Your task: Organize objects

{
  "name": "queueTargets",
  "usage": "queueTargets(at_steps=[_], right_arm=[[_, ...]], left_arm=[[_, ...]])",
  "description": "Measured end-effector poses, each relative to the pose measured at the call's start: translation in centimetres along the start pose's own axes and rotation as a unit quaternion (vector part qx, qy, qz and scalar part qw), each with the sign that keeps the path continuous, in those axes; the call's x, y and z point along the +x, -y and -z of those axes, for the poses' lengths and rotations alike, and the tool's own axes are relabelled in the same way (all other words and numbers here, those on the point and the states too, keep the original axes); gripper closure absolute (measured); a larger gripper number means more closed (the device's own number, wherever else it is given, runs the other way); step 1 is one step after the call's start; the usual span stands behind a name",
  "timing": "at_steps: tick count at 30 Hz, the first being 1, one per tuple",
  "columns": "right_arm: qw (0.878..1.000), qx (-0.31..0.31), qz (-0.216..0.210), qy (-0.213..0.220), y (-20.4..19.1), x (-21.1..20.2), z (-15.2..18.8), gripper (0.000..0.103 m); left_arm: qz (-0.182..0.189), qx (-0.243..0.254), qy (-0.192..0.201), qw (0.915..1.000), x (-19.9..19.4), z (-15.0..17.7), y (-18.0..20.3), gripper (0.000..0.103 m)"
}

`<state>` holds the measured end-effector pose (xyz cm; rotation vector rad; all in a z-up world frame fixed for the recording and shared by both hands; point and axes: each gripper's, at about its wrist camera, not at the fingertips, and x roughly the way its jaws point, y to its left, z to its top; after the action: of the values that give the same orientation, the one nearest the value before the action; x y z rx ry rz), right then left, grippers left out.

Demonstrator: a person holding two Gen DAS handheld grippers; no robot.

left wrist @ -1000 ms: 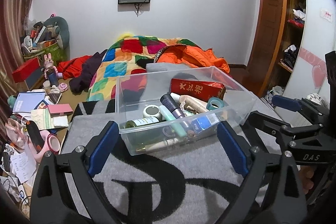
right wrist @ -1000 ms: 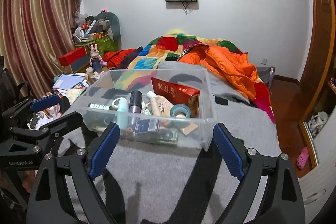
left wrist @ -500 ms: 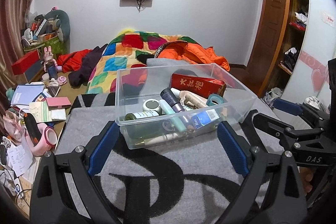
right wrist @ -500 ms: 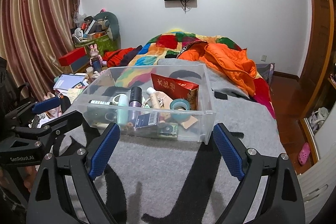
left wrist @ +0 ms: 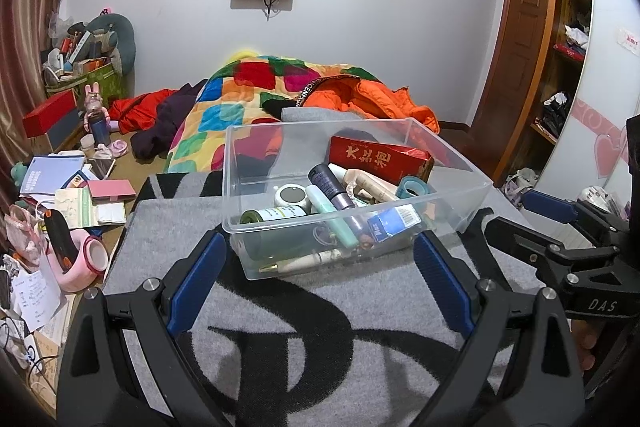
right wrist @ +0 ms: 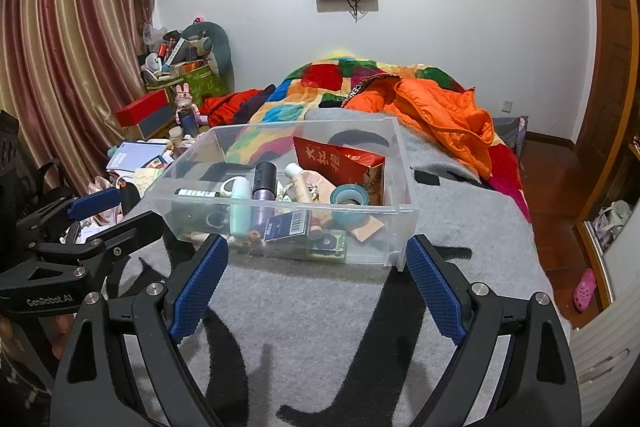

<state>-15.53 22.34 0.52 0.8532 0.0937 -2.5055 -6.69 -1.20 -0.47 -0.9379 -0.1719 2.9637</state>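
The left gripper [left wrist: 320, 283] stands wide apart with nothing between its blue pads [left wrist: 196, 281], and the right gripper [right wrist: 316, 287] is spread just as wide and equally empty. Compared with a second ago, little differs: both claws sit in the same spots short of the clear plastic bin [left wrist: 460, 187], and only the left view has rolled a touch, so the wall screens appear slightly further right.

The bin rests on a grey blanket [left wrist: 280, 347] with black lettering, just beyond both pairs of fingertips and touching neither. Its long side runs across the left view, the right end angled slightly away. Inside, a red carton [left wrist: 376, 157] with gold characters leans at the far right. A dark purple tube [left wrist: 332, 187] and a mint tube [left wrist: 332, 219] lie side by side, their long axes running diagonally from the far middle towards the near wall. A green-labelled bottle [left wrist: 276, 215] lies on its side across the near left, and a teal tape roll [left wrist: 414, 187] sits beside the carton.

Each gripper tilts downward towards the blanket. The right one shows at the right edge of the left view, the left gripper at the left edge of the right view.
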Motion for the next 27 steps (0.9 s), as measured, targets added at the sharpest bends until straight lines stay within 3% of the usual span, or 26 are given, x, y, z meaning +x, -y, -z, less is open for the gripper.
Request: queueTargets(at_steps=[27], right_arm=[[1.0, 0.014, -0.013, -0.007, 0.3, 0.25, 0.19, 0.014]], left_arm=[[0.01, -0.006, -0.003, 0.9999, 0.05, 0.05, -0.01, 0.007]])
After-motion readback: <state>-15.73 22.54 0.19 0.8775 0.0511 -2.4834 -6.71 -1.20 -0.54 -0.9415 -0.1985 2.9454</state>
